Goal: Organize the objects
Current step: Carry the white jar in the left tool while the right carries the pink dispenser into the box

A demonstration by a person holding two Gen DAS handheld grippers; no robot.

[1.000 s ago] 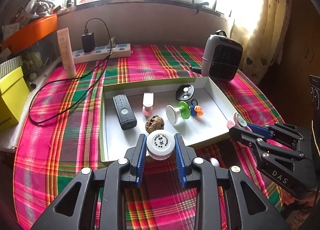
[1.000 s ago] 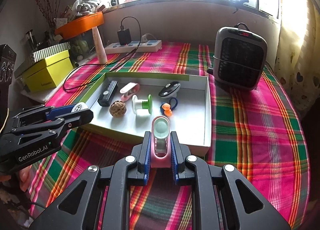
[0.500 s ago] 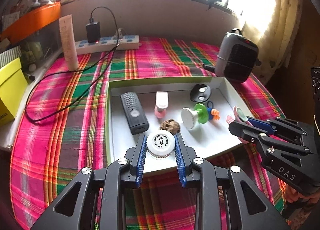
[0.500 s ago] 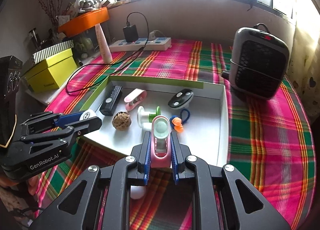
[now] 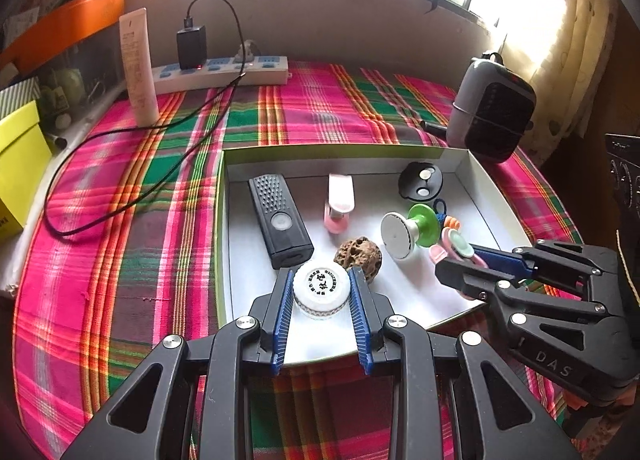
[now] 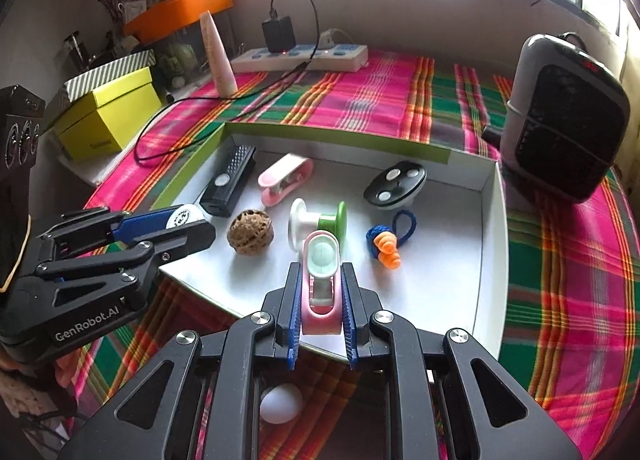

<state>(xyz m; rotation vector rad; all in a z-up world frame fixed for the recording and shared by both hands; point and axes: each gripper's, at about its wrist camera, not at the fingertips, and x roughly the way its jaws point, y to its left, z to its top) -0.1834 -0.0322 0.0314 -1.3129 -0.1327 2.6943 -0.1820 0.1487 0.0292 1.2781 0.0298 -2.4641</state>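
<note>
A shallow white tray point(image 5: 496, 196) point(image 6: 490, 244) lies on the plaid cloth. My left gripper point(image 5: 321, 288) is shut on a white round jar point(image 5: 321, 289) above the tray's near left part; it also shows in the right wrist view point(image 6: 182, 216). My right gripper point(image 6: 320, 284) is shut on a pink clip with a mint pad point(image 6: 320, 272) over the tray's near edge; it also shows in the left wrist view point(image 5: 456, 246). In the tray lie a black remote point(image 5: 280, 220), a pink clip point(image 5: 340, 202), a walnut point(image 5: 359, 256), a green-and-white spool point(image 5: 408, 226), a black disc point(image 5: 421, 181) and orange-blue earplugs point(image 6: 386, 246).
A grey heater point(image 6: 568, 116) stands right of the tray. A power strip point(image 5: 220, 70) with charger and cable and a cream tube point(image 5: 138, 68) are at the back. A yellow box point(image 6: 108, 116) is far left. A white egg-shaped object point(image 6: 280, 404) lies under my right gripper.
Both grippers have moved forward over the tray with their objects still held. The jar now hangs by the walnut and the clip near the spool.
</note>
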